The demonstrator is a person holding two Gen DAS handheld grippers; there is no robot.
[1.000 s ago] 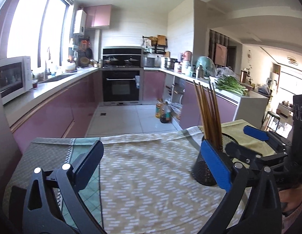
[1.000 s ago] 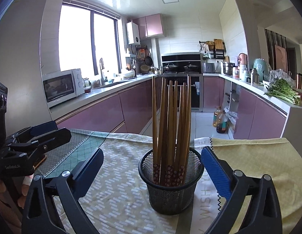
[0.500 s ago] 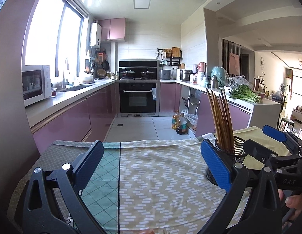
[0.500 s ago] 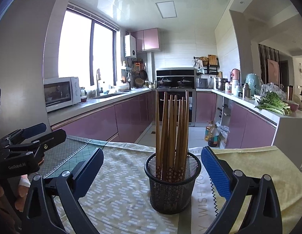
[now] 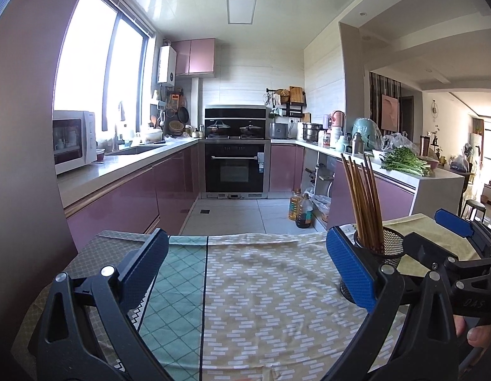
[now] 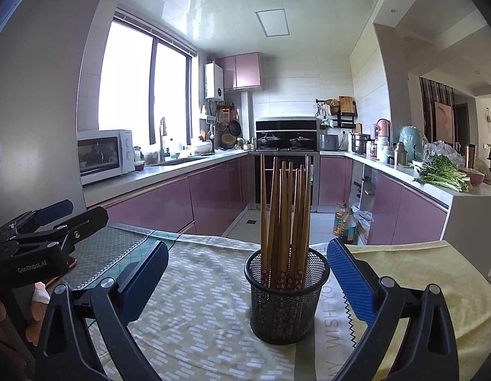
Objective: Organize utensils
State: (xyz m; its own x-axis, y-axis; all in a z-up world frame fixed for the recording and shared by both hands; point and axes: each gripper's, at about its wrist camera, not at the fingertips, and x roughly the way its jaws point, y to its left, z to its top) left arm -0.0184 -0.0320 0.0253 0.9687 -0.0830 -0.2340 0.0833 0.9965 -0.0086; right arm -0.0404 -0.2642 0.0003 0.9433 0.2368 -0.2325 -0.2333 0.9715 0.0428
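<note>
Kitchen tablecloth (image 6: 334, 343) reads "WISH YOU" – mesh cup (image 6: 285, 298) between gaping right gripper (image 6: 245, 281); left gripper (image 5: 247, 273), "GenRobot.AI", spread wide.

Ahead of me a white microwave (image 6: 105, 155) sits on the left counter near the sink faucet (image 6: 162, 139). A black oven (image 5: 235, 171) fills the far wall, two lidded pots (image 6: 285, 142) above it. Oil bottles (image 5: 301, 207) stand on the tiled floor. Leafy greens (image 6: 443, 176) lie on the right counter. Patterned cloths (image 5: 270, 301) cover my table.
</note>
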